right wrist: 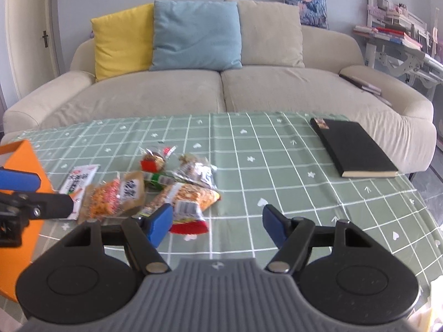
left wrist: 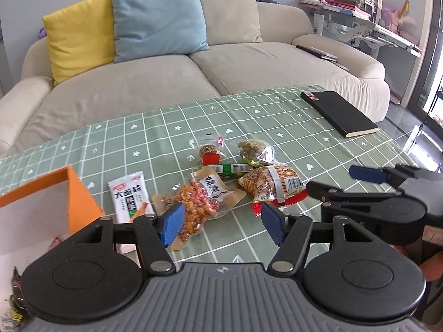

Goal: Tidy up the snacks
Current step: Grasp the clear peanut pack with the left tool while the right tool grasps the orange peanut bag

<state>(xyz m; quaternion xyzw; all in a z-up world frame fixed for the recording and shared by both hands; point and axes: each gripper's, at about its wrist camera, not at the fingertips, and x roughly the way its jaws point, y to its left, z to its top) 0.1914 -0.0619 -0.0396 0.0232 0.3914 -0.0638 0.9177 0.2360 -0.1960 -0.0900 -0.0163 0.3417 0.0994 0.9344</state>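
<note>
A pile of snack packets lies on the green checked tablecloth (left wrist: pixel 277 127). It holds a white packet (left wrist: pixel 130 196), a clear bag of peanuts (left wrist: pixel 193 207), an orange-red bag (left wrist: pixel 272 185), a green stick (left wrist: pixel 232 169) and a small cake with a red base (left wrist: pixel 209 153). An orange box (left wrist: pixel 80 196) with a white inside stands at the left. My left gripper (left wrist: pixel 223 221) hangs open over the near edge of the pile, its left pad by the peanuts. My right gripper (right wrist: pixel 216 222) is open too, its left pad just above the orange-red bag (right wrist: pixel 191 199), with nothing held.
A black book (right wrist: pixel 351 146) lies at the table's far right. A beige sofa (right wrist: pixel 221 91) with yellow and blue cushions runs behind the table. The orange box (right wrist: pixel 27 166) stands close beside the left gripper's blue pad (right wrist: pixel 19 181).
</note>
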